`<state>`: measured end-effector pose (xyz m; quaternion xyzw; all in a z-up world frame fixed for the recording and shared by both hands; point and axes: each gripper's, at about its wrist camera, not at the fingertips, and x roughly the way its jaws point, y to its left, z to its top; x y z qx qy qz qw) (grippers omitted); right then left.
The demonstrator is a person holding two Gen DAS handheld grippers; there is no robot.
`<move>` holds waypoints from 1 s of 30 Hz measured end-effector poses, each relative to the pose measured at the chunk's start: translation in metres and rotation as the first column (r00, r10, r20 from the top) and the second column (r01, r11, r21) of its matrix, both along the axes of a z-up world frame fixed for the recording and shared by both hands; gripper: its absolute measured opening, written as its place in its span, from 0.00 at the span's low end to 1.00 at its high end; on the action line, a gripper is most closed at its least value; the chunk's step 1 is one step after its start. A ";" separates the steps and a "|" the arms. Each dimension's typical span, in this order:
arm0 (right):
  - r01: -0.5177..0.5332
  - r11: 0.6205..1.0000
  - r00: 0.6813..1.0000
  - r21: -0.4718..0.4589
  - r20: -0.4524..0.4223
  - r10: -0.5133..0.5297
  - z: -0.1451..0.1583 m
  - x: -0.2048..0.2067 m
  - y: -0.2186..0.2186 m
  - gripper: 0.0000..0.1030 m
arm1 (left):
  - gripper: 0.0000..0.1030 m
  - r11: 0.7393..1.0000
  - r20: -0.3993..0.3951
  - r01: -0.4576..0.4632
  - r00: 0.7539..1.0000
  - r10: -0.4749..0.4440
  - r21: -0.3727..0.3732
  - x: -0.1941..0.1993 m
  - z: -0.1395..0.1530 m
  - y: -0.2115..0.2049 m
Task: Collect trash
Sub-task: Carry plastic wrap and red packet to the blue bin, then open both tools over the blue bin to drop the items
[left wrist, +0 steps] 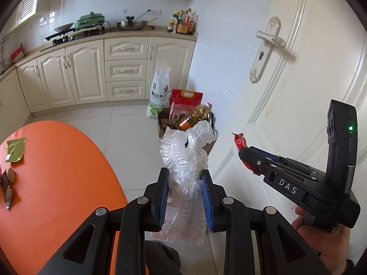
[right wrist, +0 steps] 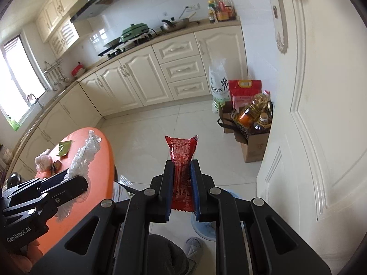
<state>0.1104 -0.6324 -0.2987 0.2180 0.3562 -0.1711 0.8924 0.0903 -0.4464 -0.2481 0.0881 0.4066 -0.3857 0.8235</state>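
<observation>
My left gripper [left wrist: 184, 174] is shut on a crumpled clear plastic wrapper [left wrist: 187, 155] and holds it in the air past the edge of the orange table [left wrist: 57, 171]. My right gripper [right wrist: 181, 166] is shut on a red snack wrapper [right wrist: 182, 158], held above the floor. In the left wrist view the right gripper [left wrist: 243, 151] is to the right with the red wrapper [left wrist: 240, 140] sticking out of it. In the right wrist view the left gripper [right wrist: 75, 178] is at the left with the clear wrapper [right wrist: 84, 153]. A green wrapper [left wrist: 15, 149] and brown scraps [left wrist: 8, 183] lie on the table.
A cardboard box [right wrist: 252, 142] with oil bottles and rice bags [right wrist: 244, 91] stands on the floor by the white door [right wrist: 321, 114]. A pale blue bin rim [right wrist: 204, 226] shows under my right gripper. Kitchen cabinets [left wrist: 91, 73] line the far wall. A slipper [right wrist: 193, 247] is below.
</observation>
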 end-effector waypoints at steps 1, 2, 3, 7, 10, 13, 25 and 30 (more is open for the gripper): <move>0.008 1.000 1.000 0.014 -0.016 -0.008 -0.010 0.000 -0.007 0.13 | 0.22 1.000 -0.020 0.002 1.000 -0.002 0.014 0.008 -0.008 -0.008; 0.014 1.000 0.999 0.027 -0.030 -0.014 -0.019 0.002 -0.013 0.13 | 0.22 1.000 -0.048 0.005 0.999 -0.004 0.023 0.016 -0.014 -0.014; 0.021 0.999 0.999 0.038 -0.045 -0.019 -0.028 0.003 -0.018 0.13 | 0.22 0.999 -0.071 0.006 0.997 -0.003 0.035 0.019 -0.021 -0.024; 0.039 0.996 0.994 0.085 -0.102 -0.031 -0.064 0.009 -0.038 0.13 | 0.22 0.996 -0.133 0.007 0.991 0.005 0.089 0.042 -0.044 -0.058; 0.048 0.992 0.990 0.114 -0.137 -0.032 -0.088 0.014 -0.049 0.13 | 0.22 0.992 -0.174 0.018 0.985 0.004 0.127 0.073 -0.054 -0.104; 0.058 0.988 0.985 0.141 -0.169 -0.034 -0.109 0.019 -0.060 0.14 | 0.23 0.987 -0.201 0.033 0.980 0.000 0.158 0.090 -0.063 -0.135; 0.103 0.974 0.963 0.200 -0.264 -0.048 -0.167 0.030 -0.084 0.40 | 0.74 0.960 -0.251 0.043 0.968 0.029 0.278 0.133 -0.107 -0.197; 0.140 0.969 0.963 0.203 -0.258 -0.085 -0.168 0.023 -0.090 0.73 | 0.85 0.954 -0.214 0.014 0.975 0.053 0.298 0.133 -0.114 -0.204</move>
